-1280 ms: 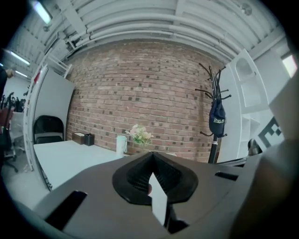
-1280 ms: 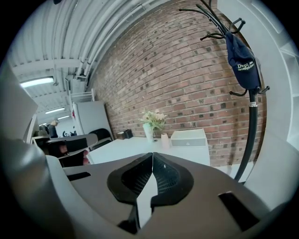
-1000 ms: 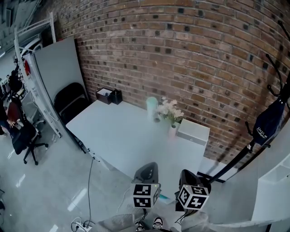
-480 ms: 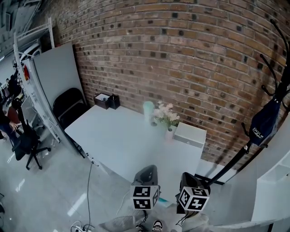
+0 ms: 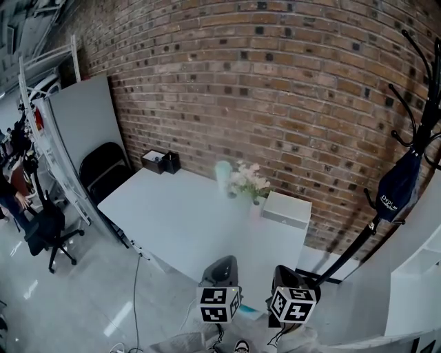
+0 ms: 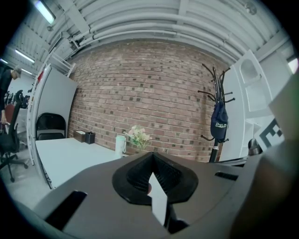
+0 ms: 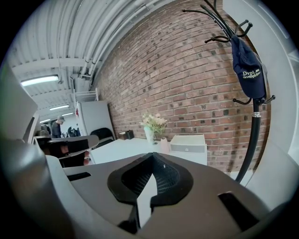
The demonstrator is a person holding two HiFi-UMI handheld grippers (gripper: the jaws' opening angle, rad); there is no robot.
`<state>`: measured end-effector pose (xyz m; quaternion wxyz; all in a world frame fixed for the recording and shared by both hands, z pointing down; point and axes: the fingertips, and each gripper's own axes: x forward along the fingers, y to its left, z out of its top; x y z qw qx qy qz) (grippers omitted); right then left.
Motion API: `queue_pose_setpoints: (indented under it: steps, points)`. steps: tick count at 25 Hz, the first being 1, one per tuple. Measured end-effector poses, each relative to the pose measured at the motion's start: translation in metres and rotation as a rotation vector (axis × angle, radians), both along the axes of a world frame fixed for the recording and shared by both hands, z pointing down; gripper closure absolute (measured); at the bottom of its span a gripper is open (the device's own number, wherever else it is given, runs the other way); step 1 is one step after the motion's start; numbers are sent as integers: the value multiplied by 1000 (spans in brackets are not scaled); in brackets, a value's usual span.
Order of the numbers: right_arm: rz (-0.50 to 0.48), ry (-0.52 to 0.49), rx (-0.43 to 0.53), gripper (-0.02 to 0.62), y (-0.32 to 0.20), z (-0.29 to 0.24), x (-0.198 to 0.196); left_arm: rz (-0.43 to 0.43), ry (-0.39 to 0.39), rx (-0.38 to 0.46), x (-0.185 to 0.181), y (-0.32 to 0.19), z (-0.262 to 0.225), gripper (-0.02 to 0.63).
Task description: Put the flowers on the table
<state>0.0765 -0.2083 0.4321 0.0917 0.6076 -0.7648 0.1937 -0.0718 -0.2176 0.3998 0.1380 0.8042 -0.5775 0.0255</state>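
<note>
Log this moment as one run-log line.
stage: before approach | left tongs: shut, empty | right tongs: shut, empty | flowers: upright on table, beside white box, untouched

Bright, even light comes from long white ceiling lamps [image 6: 45, 10] above the red brick wall [image 5: 275, 103]. This wall bows at the edges; the pale flowers [image 5: 247, 183] before it look blurred.
</note>
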Motion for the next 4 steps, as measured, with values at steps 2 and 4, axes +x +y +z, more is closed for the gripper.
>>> queue_pose_setpoints:
  steps: [2, 4]
  points:
    - [-6, 3, 1, 572, 1, 0, -2, 2, -2, -2, -2, 1, 1, 598]
    - [-11, 6, 1, 572, 1, 0, -4, 5, -4, -5, -2, 1, 1, 598]
